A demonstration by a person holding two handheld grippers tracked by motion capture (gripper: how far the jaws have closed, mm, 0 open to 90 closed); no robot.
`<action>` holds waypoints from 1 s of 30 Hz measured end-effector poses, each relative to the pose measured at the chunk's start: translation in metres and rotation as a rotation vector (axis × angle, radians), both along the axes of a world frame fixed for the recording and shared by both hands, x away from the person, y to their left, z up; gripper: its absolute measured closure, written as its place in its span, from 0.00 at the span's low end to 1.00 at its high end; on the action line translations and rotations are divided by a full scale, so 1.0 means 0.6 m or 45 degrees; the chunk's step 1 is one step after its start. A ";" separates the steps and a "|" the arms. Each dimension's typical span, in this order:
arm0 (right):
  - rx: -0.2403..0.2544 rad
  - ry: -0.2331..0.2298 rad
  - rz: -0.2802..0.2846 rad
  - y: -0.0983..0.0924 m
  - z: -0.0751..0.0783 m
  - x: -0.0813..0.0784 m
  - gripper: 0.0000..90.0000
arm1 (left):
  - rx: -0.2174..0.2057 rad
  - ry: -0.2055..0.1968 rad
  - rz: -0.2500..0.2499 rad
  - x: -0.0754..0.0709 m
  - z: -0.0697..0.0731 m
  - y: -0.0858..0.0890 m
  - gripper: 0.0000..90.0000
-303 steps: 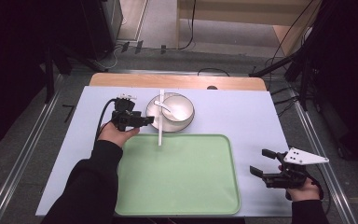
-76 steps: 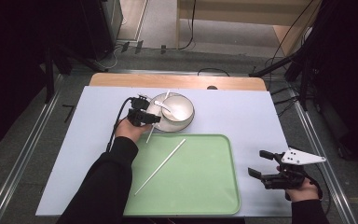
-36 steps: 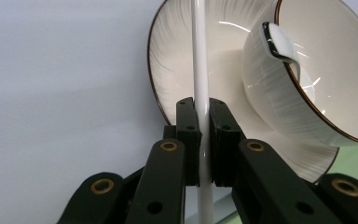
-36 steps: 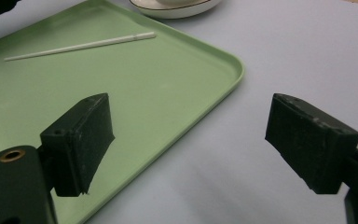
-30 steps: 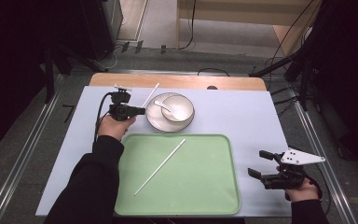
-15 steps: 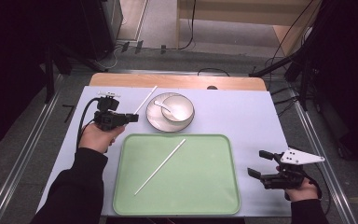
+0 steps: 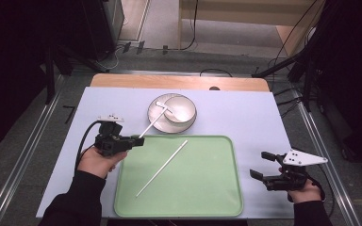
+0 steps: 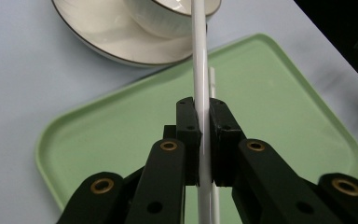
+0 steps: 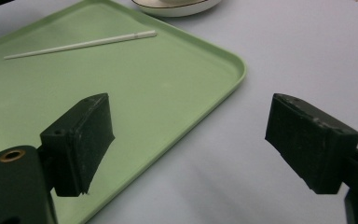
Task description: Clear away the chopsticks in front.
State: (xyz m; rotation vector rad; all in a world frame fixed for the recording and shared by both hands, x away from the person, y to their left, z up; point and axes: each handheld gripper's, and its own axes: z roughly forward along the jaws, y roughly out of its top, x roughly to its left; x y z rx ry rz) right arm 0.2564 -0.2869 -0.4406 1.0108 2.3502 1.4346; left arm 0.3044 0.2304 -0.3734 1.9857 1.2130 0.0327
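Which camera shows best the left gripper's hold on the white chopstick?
The left gripper view: the left gripper pinches the held chopstick between shut jaws. The high view shows the left gripper and that chopstick small, beside the tray.

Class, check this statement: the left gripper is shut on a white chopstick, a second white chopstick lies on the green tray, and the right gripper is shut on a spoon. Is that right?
One part is wrong. The right gripper holds nothing: the right gripper view shows its jaws wide open over the table. The left gripper is shut on a white chopstick, and the second chopstick lies on the green tray.
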 end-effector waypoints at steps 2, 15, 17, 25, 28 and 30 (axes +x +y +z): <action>-0.001 0.001 0.000 0.000 0.000 0.000 0.17 | 0.015 0.000 -0.005 -0.009 -0.008 -0.004 0.95; -0.003 -0.001 0.003 0.001 0.000 0.000 0.17 | 0.018 0.068 -0.099 -0.054 -0.057 -0.045 0.95; -0.005 0.001 0.001 0.000 0.000 0.001 0.17 | 0.027 0.074 -0.115 -0.061 -0.061 -0.058 0.95; -0.008 0.007 0.004 0.002 0.000 0.000 0.17 | 0.061 0.102 -0.153 -0.069 -0.084 -0.094 0.95; -0.007 0.005 0.006 0.002 0.000 0.000 0.17 | 0.091 0.107 -0.142 -0.062 -0.094 -0.095 0.95; -0.008 0.005 0.004 0.001 0.000 0.000 0.17 | 0.097 0.113 -0.114 -0.053 -0.097 -0.086 0.95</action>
